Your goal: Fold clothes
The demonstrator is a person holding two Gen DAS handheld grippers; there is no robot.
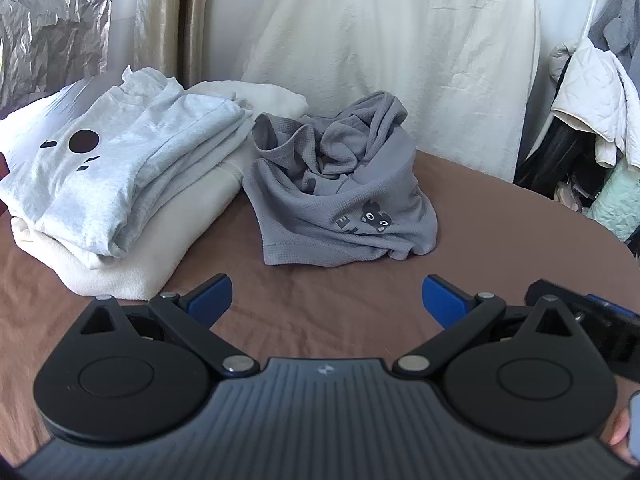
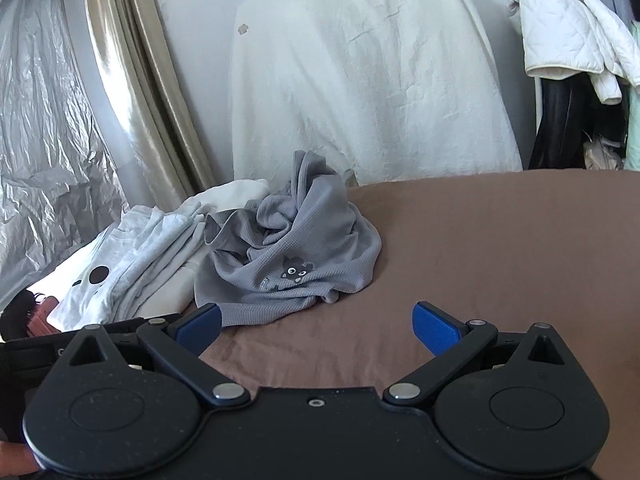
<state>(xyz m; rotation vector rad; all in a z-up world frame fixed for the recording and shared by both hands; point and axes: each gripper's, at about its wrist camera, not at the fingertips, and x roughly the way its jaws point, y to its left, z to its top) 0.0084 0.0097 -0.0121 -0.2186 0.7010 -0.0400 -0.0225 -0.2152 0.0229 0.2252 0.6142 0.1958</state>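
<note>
A crumpled grey waffle-knit top point(image 1: 340, 196) with a small dark cartoon print lies in a heap on the brown surface point(image 1: 320, 312). It also shows in the right wrist view point(image 2: 288, 252). My left gripper point(image 1: 326, 300) is open and empty, a short way in front of the heap. My right gripper point(image 2: 316, 326) is open and empty, with its left fingertip point(image 2: 200, 326) close to the heap's near hem. A stack of folded clothes point(image 1: 112, 184), light grey on top of cream, sits left of the heap and also shows in the right wrist view point(image 2: 132, 268).
A white-draped shape point(image 1: 392, 60) stands behind the surface. A gold curtain point(image 2: 132, 80) and silver plastic sheet point(image 2: 36, 140) hang at left. Hanging clothes point(image 1: 596, 100) crowd the right. The brown surface point(image 2: 500, 248) stretches right of the heap.
</note>
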